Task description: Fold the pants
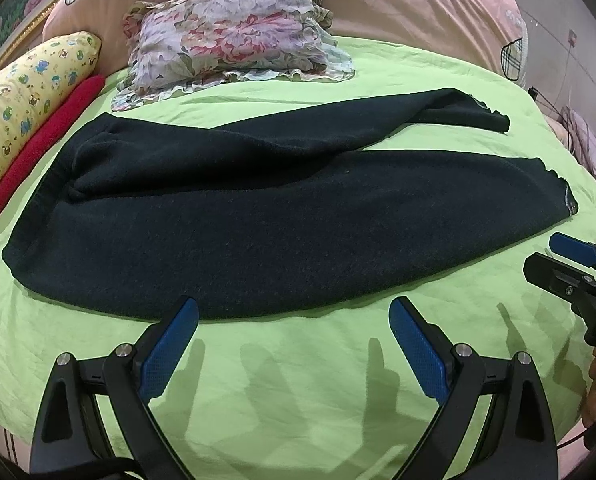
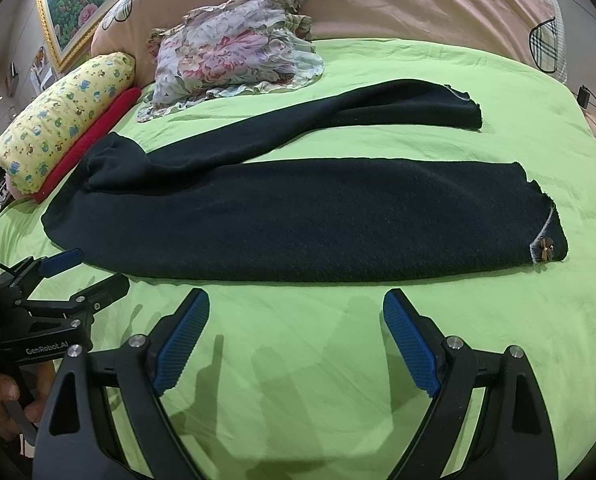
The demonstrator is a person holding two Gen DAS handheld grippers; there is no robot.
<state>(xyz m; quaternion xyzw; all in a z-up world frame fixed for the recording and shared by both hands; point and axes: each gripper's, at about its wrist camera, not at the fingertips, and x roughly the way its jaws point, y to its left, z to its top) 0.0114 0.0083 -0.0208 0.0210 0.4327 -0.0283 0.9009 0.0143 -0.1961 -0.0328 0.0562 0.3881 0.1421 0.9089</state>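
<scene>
Dark pants (image 1: 258,216) lie flat on the green bed sheet (image 1: 298,380), waist to the left, two legs spread apart to the right. They also show in the right wrist view (image 2: 318,220), with a small flower trim at the near leg's hem (image 2: 546,254). My left gripper (image 1: 294,308) is open and empty, just in front of the near edge of the pants. My right gripper (image 2: 296,300) is open and empty, in front of the near leg. Each gripper shows in the other's view: the right one (image 1: 554,256) near the hem, the left one (image 2: 90,272) near the waist.
A folded floral cloth (image 1: 234,36) lies beyond the pants. A yellow patterned pillow (image 1: 26,104) and a red roll (image 1: 46,144) line the left side. A pink duvet (image 1: 418,12) lies at the back. The green sheet (image 2: 298,392) is bare in front of the grippers.
</scene>
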